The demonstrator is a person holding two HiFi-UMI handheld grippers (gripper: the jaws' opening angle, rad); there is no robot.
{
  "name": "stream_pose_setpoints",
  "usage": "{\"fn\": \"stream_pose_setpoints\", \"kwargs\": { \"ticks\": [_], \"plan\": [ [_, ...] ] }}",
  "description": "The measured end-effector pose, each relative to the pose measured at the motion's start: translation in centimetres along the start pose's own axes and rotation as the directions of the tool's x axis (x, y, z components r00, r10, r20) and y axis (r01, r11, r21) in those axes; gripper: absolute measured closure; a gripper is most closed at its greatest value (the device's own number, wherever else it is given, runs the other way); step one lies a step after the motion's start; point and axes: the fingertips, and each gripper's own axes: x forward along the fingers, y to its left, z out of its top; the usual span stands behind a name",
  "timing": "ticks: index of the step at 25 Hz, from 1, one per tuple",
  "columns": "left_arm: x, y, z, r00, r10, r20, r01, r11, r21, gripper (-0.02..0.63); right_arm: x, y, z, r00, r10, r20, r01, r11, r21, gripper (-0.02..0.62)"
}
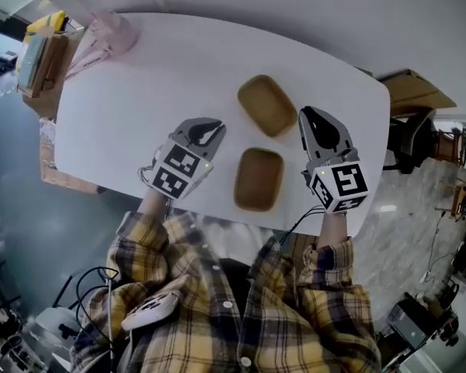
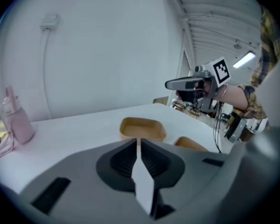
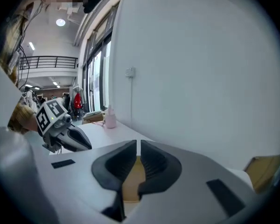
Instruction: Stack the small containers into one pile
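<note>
Two small brown containers lie on the white table (image 1: 140,92): the far container (image 1: 268,103) and the near container (image 1: 259,179), apart from each other. My left gripper (image 1: 210,127) hovers left of the near container, jaws shut and empty. My right gripper (image 1: 305,115) sits right of both containers, shut with nothing held. The left gripper view shows the left gripper (image 2: 139,141) facing the far container (image 2: 142,128), with the near container (image 2: 191,143) and the right gripper (image 2: 191,83) beyond. In the right gripper view, a container (image 3: 132,181) shows behind the closed right gripper (image 3: 138,143).
A pink bottle (image 1: 113,31) stands at the table's far left corner, with a cardboard box (image 1: 43,53) beside the table there. Another box (image 1: 412,92) and a chair (image 1: 408,142) stand off the right end. The table's near edge runs just below the near container.
</note>
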Motion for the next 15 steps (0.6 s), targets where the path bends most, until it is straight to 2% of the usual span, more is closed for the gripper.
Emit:
{"fn": "stream_pose_setpoints", "kwargs": {
  "ticks": [7,10,15],
  "plan": [
    [-1.0,1.9,-0.5,0.99,0.139,0.03,-0.135,0.983,-0.123,0.574,5.4,-1.4,-3.0,0.985,0.106,-0.139,-0.113,0.993,-0.045,0.574],
    [-0.9,2.2,-0.6,0.987,0.158,0.024,-0.152,0.977,-0.152,0.578,7.1,-2.2,-5.3,0.966,0.16,-0.203,-0.162,0.987,0.005,0.503],
    [-0.4,1.3,-0.3,0.986,0.167,0.025,-0.162,0.976,-0.143,0.581,9.6,-4.0,-8.7,0.937,0.198,-0.286,-0.181,0.98,0.085,0.488]
  ]
}}
